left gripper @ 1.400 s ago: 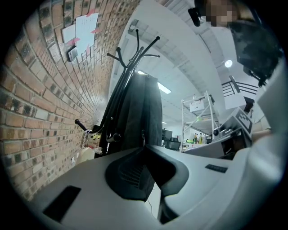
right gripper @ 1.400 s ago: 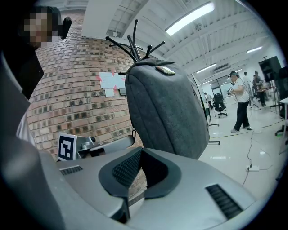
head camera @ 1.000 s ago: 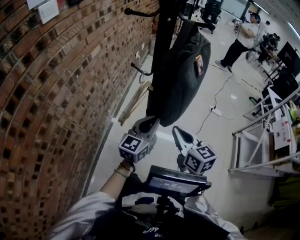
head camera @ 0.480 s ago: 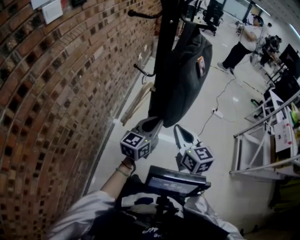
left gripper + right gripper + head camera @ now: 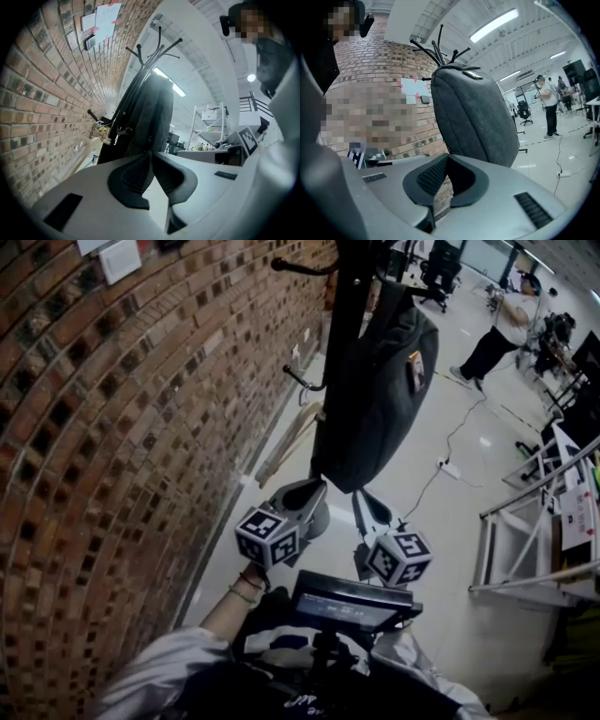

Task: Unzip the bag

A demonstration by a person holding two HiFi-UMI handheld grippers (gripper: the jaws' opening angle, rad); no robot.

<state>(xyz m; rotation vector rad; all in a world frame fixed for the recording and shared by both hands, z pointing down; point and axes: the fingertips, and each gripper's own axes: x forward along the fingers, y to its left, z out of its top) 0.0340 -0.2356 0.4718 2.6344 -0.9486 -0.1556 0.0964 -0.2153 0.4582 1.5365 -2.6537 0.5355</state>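
Note:
A dark grey bag [image 5: 375, 399] hangs on a black coat stand [image 5: 349, 296] beside the brick wall. It has a small badge [image 5: 413, 369] on its side. No zipper pull shows clearly. My left gripper [image 5: 305, 491] is just below the bag's bottom left, shut with nothing in it. My right gripper [image 5: 370, 505] is just below the bag's bottom right, also shut and empty. The left gripper view looks up along the closed left gripper [image 5: 150, 153] at the bag [image 5: 150, 117]. In the right gripper view the bag [image 5: 473, 117] fills the space above the closed right gripper [image 5: 448, 155].
The brick wall [image 5: 141, 427] runs along the left. Wooden boards [image 5: 286, 442] lean at its foot. A cable and power strip [image 5: 452, 468] lie on the floor. A metal rack [image 5: 525, 549] stands at the right, a person [image 5: 502, 329] far back.
The head view has shifted a little, so the bag and stand sit further right. Both grippers stay shut under the bag's bottom, barely moved.

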